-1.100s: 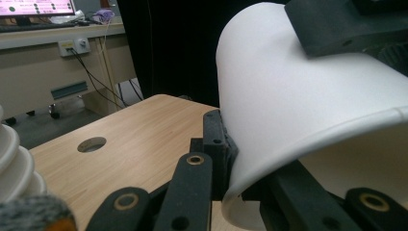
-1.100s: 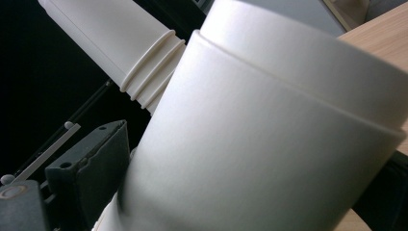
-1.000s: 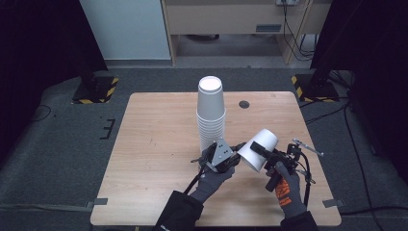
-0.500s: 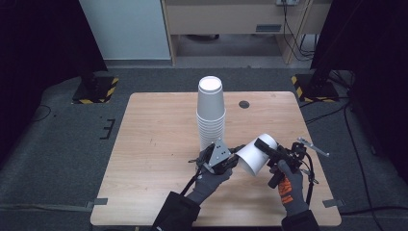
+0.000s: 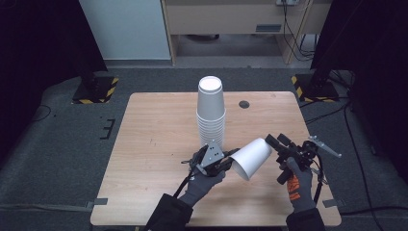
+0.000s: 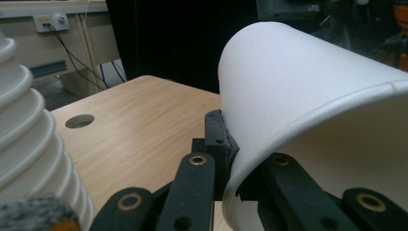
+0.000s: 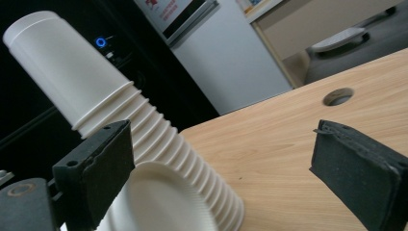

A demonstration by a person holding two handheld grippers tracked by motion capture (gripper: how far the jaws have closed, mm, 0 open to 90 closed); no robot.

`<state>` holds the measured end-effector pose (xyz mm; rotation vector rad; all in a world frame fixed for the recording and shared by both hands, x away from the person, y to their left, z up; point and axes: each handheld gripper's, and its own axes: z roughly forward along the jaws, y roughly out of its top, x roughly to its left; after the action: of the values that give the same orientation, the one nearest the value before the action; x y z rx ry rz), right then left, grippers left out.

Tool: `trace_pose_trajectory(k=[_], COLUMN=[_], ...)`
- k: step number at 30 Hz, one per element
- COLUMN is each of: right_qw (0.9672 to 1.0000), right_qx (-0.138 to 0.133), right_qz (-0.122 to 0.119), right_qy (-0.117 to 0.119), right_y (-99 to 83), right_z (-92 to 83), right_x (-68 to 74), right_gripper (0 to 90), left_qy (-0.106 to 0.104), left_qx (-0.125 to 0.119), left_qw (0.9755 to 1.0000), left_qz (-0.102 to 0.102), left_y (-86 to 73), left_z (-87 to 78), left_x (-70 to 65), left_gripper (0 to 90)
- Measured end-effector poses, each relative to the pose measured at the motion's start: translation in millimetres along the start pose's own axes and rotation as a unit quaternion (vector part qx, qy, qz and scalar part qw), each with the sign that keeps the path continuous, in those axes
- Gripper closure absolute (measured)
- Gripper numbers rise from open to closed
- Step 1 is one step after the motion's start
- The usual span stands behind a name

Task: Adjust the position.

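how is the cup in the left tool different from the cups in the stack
The held cup is single, tipped on its side and off the table; the stack of cups stands on the table, mouths down, nested. The left tool is shut on the held cup's rim, while nothing grips the stack; the right tool is open. Both are plain white paper cups of like shape.
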<state>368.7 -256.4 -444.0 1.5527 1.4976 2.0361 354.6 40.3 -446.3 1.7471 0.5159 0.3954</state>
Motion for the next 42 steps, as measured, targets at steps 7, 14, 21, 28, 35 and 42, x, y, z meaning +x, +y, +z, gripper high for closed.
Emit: trace_pose_trajectory(k=[7,14,21,28,35,42], right_qw=[0.9977,0.9901,0.9753,0.9617,0.9541,0.9481], right_qx=[-0.007,0.001,0.015,0.030,0.043,0.062], right_qz=[-0.045,-0.113,-0.184,-0.230,-0.247,-0.259], right_qy=[-0.050,-0.084,-0.121,-0.147,-0.164,-0.174], right_y=[0.6,-2.4,-3.7,-5.2,-7.0,-10.2], right_z=[-4.7,-4.1,-4.1,-3.2,-3.1,-1.1], right_x=[-10.4,-11.2,-10.9,-11.7,-15.4,-18.5], right_gripper=[8.5,9.5,9.6,9.4,9.1,9.1], left_qy=[0.000,0.003,0.000,0.002,0.003,0.003], left_qx=[0.006,0.011,0.029,0.040,0.047,0.058], left_qw=[1.0000,0.9999,0.9995,0.9989,0.9986,0.9978], left_qz=[-0.006,-0.010,-0.013,-0.022,-0.023,-0.031], left_y=[1.5,2.0,3.7,1.3,2.4,-1.9], left_z=[-12.7,-23.1,-33.7,-43.1,-55.5,-71.5], left_x=[5.3,9.4,13.7,17.5,21.5,26.7], left_gripper=[85.9,85.9,85.9,85.9,85.9,85.9])
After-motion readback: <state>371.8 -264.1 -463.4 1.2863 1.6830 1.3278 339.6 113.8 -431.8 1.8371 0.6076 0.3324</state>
